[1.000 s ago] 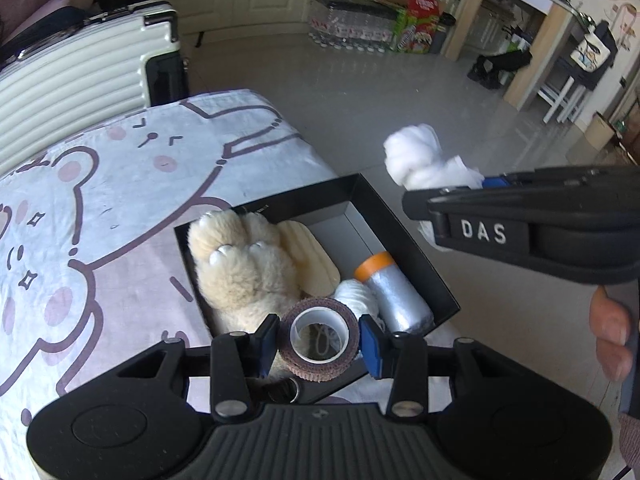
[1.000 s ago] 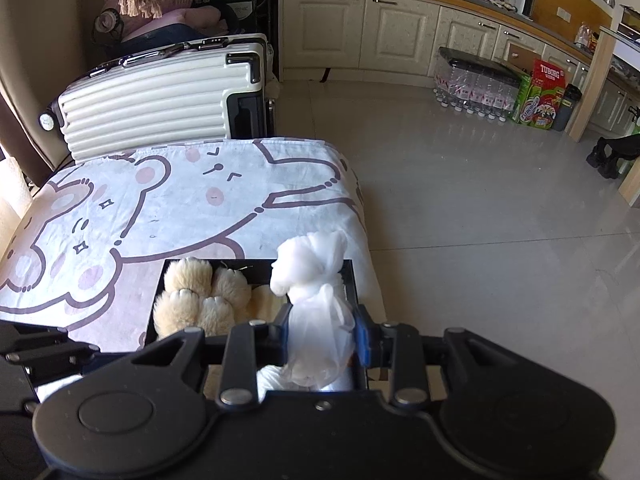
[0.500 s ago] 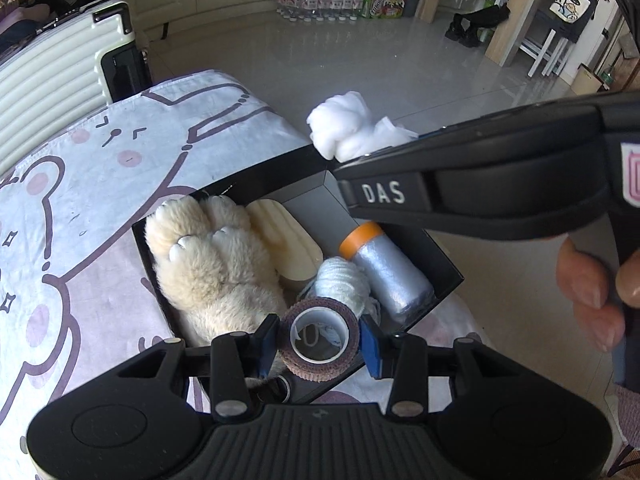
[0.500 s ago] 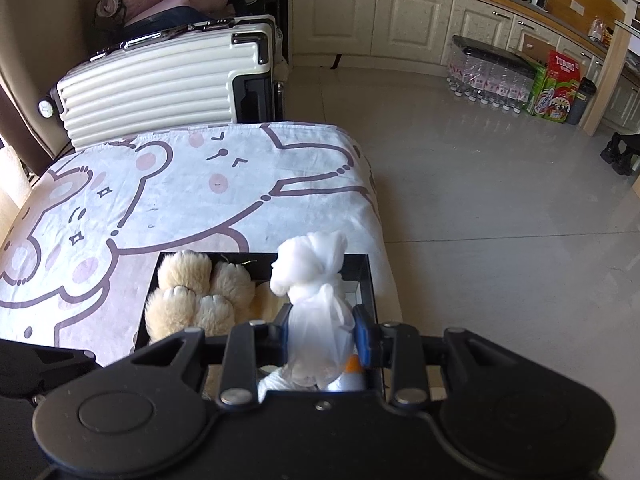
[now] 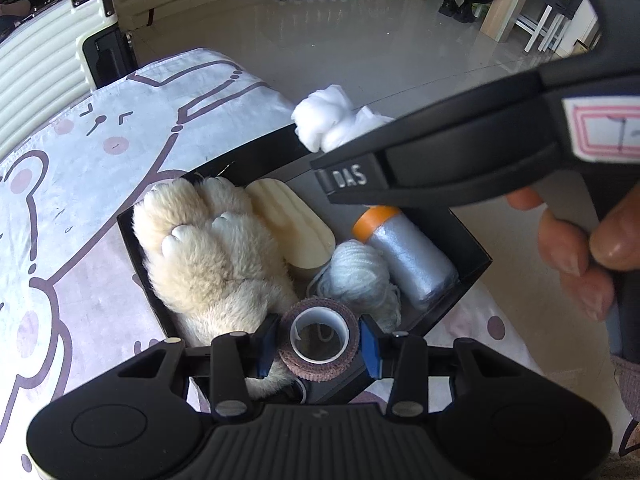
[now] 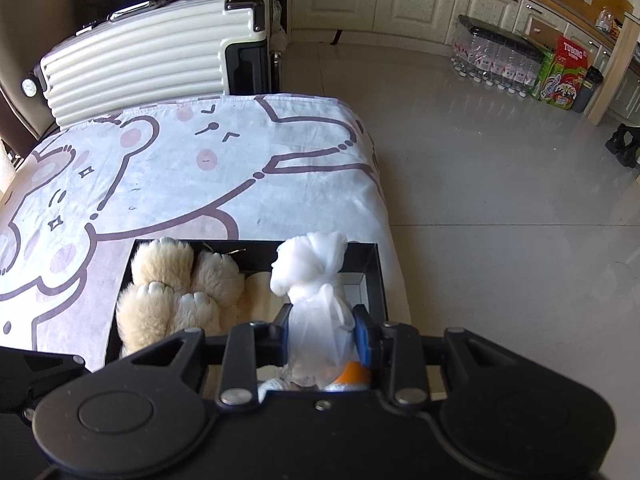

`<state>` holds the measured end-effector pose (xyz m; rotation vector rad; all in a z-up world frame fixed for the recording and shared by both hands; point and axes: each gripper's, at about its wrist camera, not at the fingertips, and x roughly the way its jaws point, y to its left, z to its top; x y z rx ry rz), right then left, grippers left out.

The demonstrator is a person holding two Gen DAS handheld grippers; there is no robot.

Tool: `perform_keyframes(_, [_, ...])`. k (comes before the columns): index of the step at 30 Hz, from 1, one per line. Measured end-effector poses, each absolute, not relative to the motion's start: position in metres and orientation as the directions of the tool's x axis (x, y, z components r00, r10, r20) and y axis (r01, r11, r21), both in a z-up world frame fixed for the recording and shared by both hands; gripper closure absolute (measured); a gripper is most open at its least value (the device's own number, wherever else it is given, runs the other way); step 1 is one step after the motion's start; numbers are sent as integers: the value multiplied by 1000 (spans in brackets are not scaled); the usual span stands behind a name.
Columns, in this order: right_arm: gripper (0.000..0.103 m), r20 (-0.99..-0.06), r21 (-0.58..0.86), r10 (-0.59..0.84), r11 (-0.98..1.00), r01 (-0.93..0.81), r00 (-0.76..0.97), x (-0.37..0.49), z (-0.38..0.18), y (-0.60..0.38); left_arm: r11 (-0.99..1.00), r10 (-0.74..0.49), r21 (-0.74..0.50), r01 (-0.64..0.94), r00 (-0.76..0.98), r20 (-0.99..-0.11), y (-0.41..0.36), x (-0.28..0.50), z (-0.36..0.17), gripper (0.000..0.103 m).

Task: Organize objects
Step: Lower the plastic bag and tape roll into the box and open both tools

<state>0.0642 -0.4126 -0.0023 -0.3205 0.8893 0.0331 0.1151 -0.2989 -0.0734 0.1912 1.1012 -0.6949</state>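
A black box (image 5: 468, 276) sits on the bear-print cloth near the table's right edge; it also shows in the right wrist view (image 6: 376, 268). In it lie a furry cream paw toy (image 5: 208, 248), a cream ribbed piece (image 5: 292, 220), a pale yarn ball (image 5: 356, 276) and a silver roll with an orange cap (image 5: 408, 256). My left gripper (image 5: 319, 340) is shut on a brown tape roll (image 5: 320, 340) over the box's near edge. My right gripper (image 6: 322, 332) is shut on a white mesh bundle (image 6: 312, 280), held above the box's right part; the bundle also shows in the left wrist view (image 5: 328, 118).
A white ribbed suitcase (image 6: 152, 56) stands behind the table. The table's right edge (image 6: 384, 200) drops to a tiled floor. Water bottles and a green carton (image 6: 564, 76) stand by the far cabinets.
Both grippers have moved in over the box, still holding their items. The right gripper with the white bundle has shifted left and lower across the box; the box looks closer.
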Motion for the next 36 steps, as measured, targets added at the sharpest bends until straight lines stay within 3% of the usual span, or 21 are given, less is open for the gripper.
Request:
perform_keyframes(13, [71, -799, -252, -120, 957, -146, 590, 84, -20, -419, 745, -443, -215, 631, 228, -867, -302, 120, -83, 58])
perform_keyframes(19, [70, -807, -267, -132, 951, -157, 576, 90, -28, -415, 732, -470, -246, 635, 209, -858, -300, 121, -83, 48])
perform_keyframes(22, [64, -795, -296, -156, 943, -150, 586, 91, -29, -412, 723, -477, -250, 644, 204, -855, -300, 119, -82, 43])
perform_keyframes(26, [59, -794, -294, -158, 945, -144, 587, 93, -28, -413, 722, -481, -253, 644, 205, -852, -300, 119, -81, 40])
perform_keyframes(36, [60, -786, -279, -157, 953, -117, 598, 89, -18, -420, 729, -475, -239, 642, 221, -852, -299, 117, -77, 36])
